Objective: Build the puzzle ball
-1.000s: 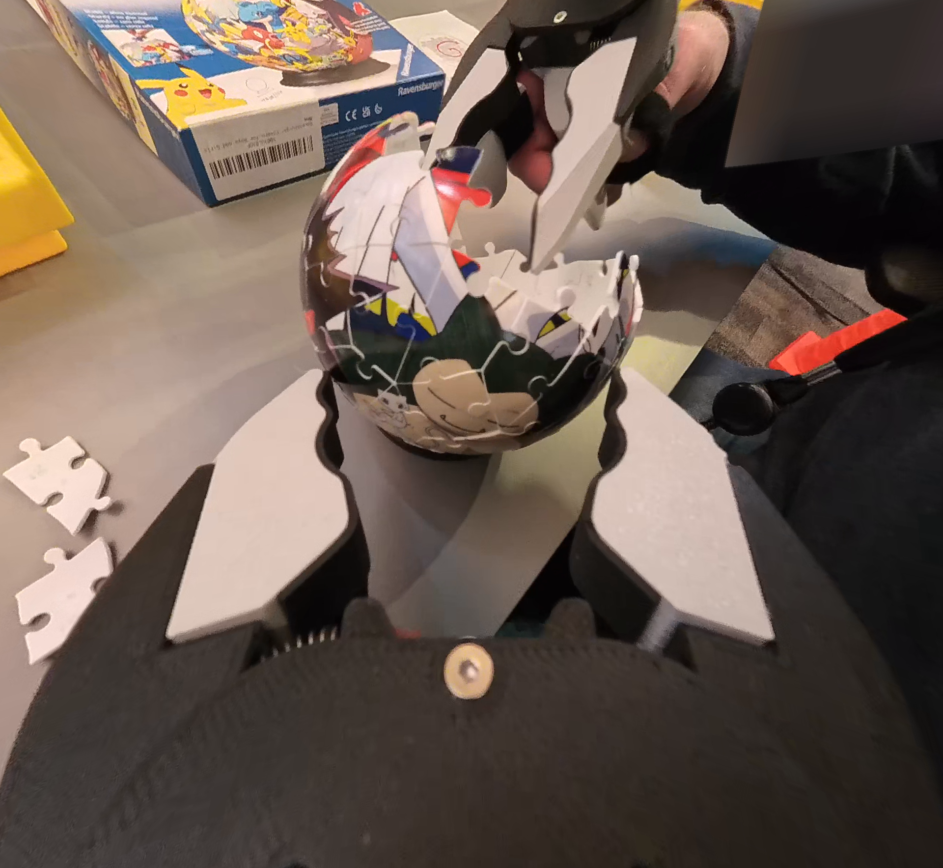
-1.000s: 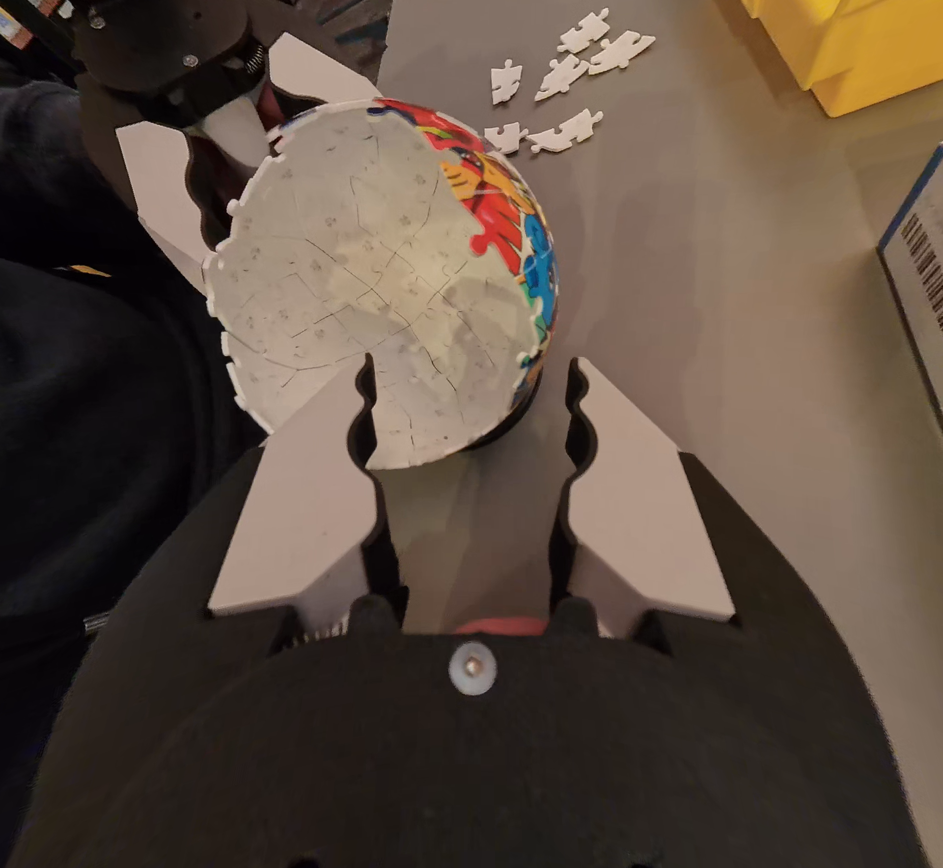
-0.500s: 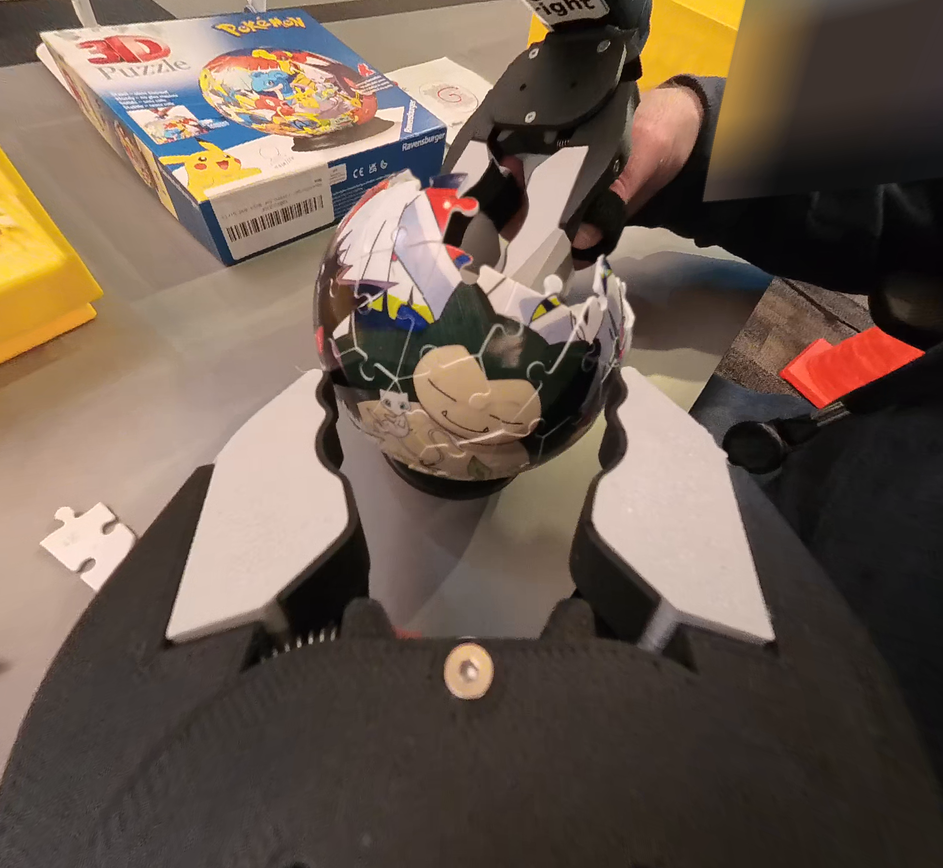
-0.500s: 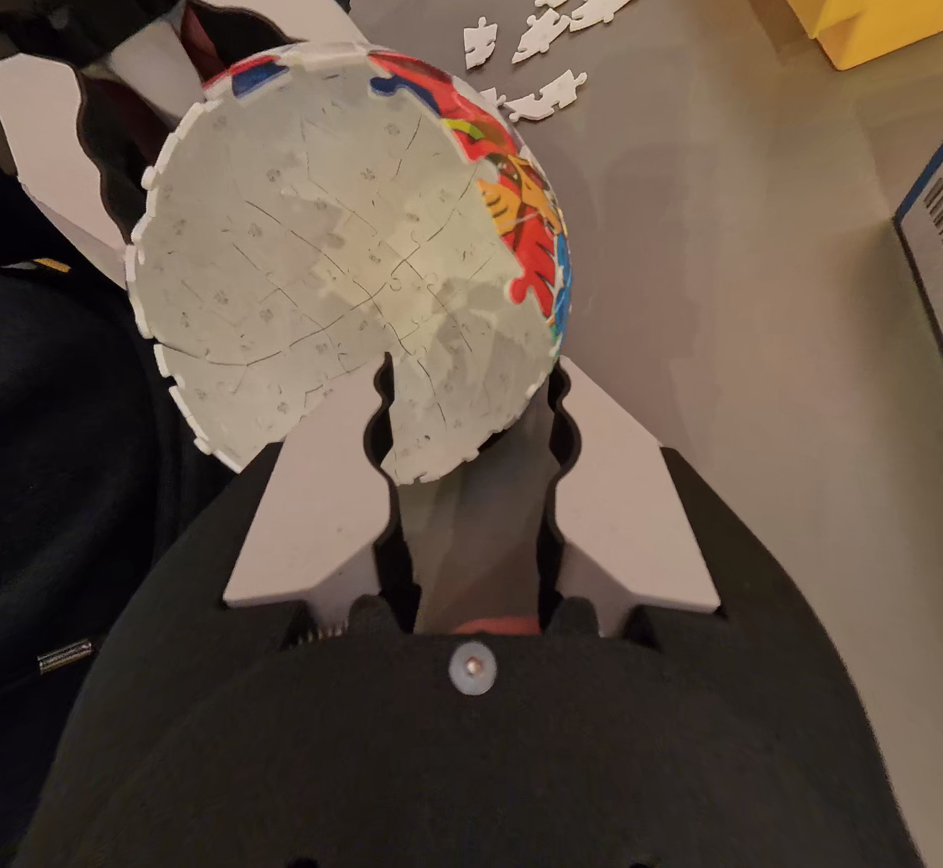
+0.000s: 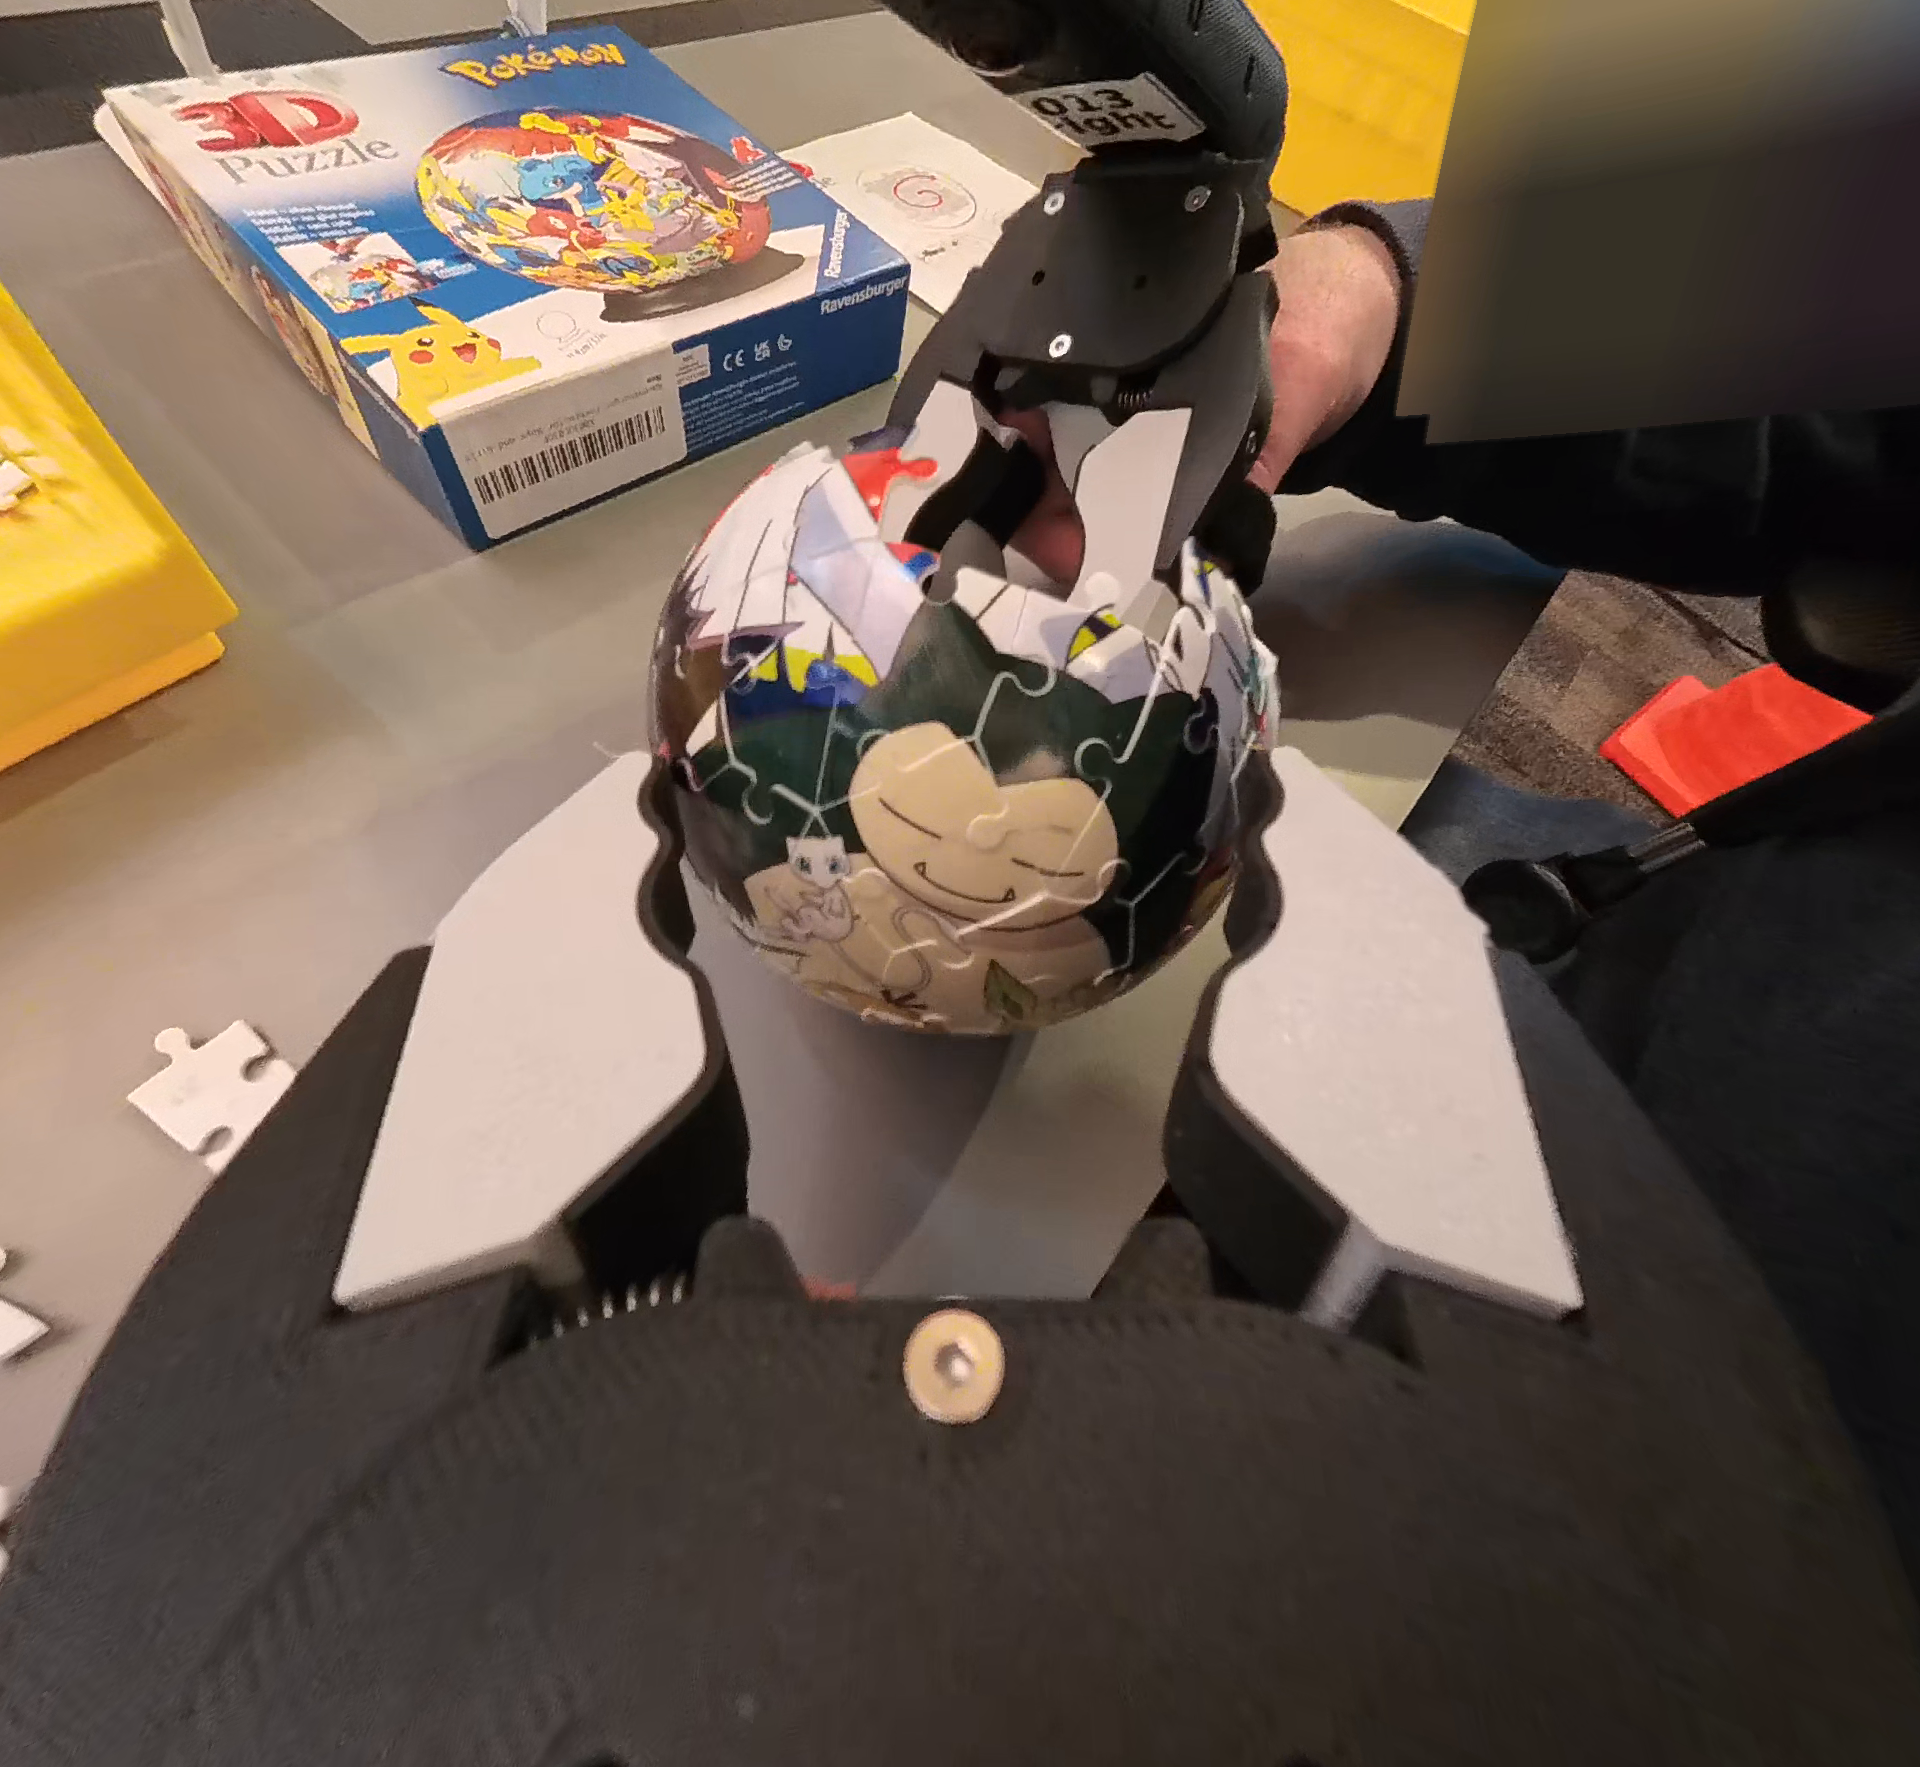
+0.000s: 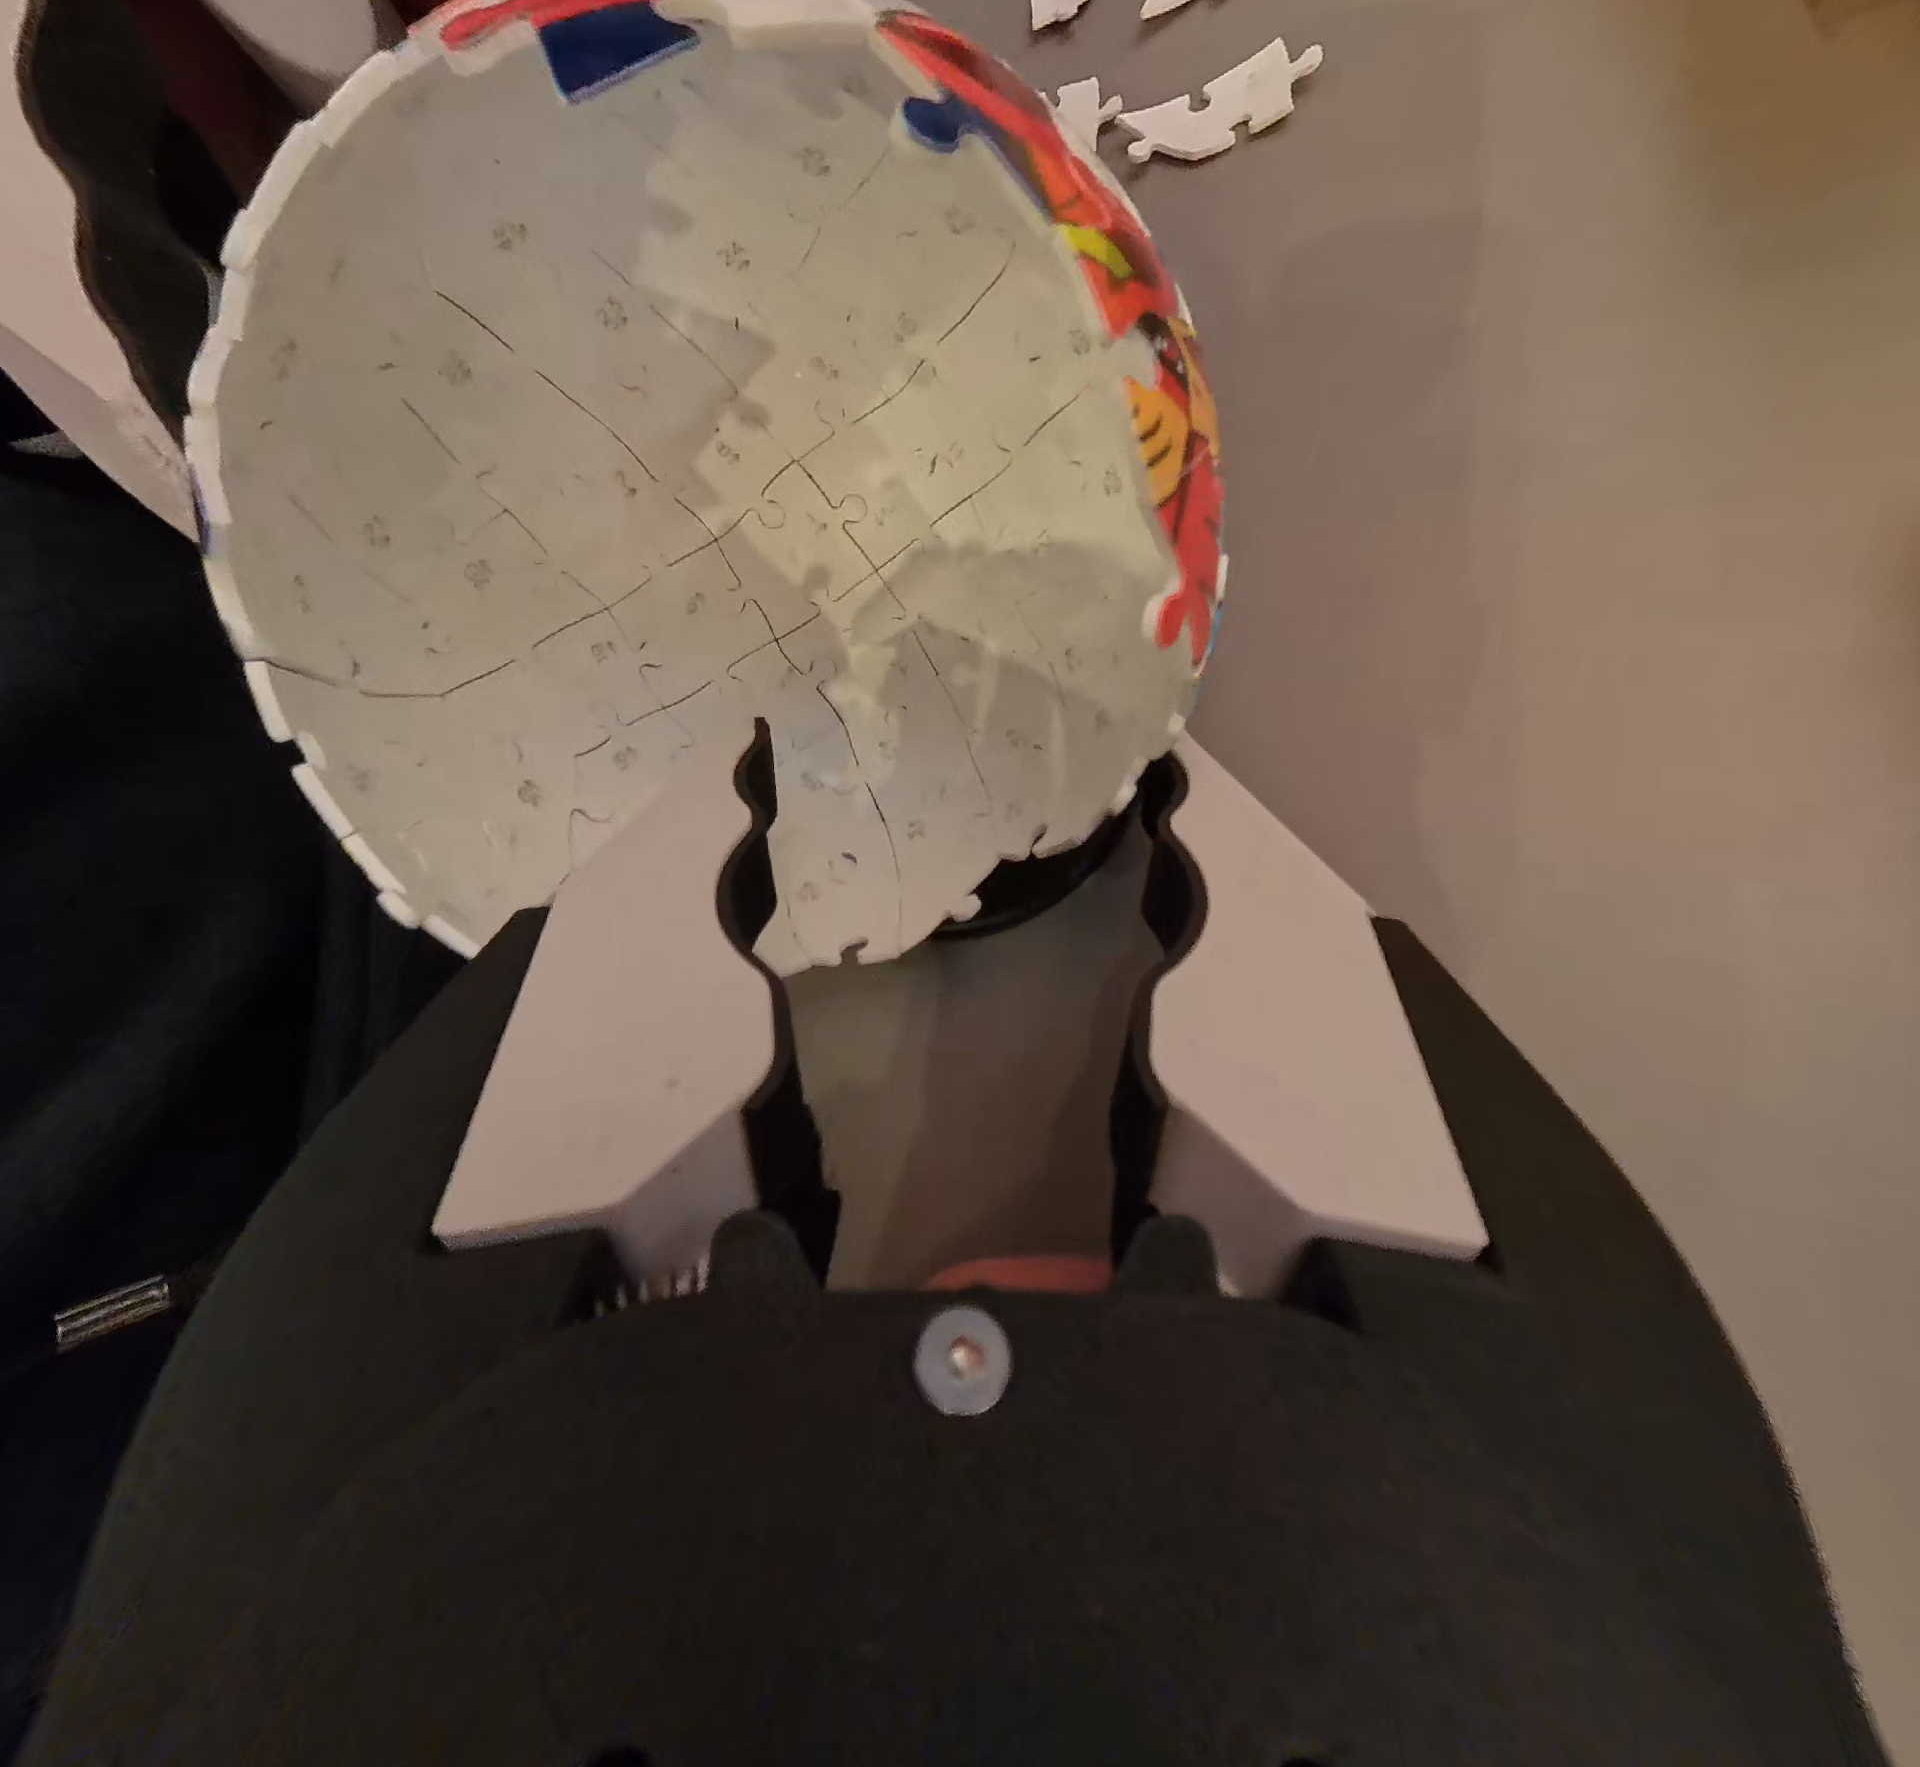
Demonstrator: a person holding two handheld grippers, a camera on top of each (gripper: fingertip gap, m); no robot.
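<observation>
Grey table [image 5: 312, 782] with puzzle box [image 5: 499, 263], loose white pieces [image 6: 1226, 107], yellow bin [image 5: 73, 574].

Puzzle ball [image 5: 966, 782]: printed outer face looks glossy, catching glare; I read the pieces as stiff plastic. Its inner face [image 6: 665, 491] is matt off-white, faintly marked.

Left gripper [image 5: 956, 844]: black body [image 5: 935, 1561] has a fine ribbed, matt printed-plastic texture; fingers [image 5: 540, 1021] pale grey, slightly grainy. One bright metal screw [image 5: 953, 1366].

Right gripper [image 6: 961, 844]: same matt black shell, smooth grey fingers [image 6: 634, 1052].

Table [image 5: 312, 834]: smooth grey, soft sheen.

Puzzle box [image 5: 520, 263]: glossy printed card.

Loose pieces [image 6: 1226, 107]: matt white backs.

Yellow bin [image 5: 94, 595]: smooth plastic, I'd say
</observation>
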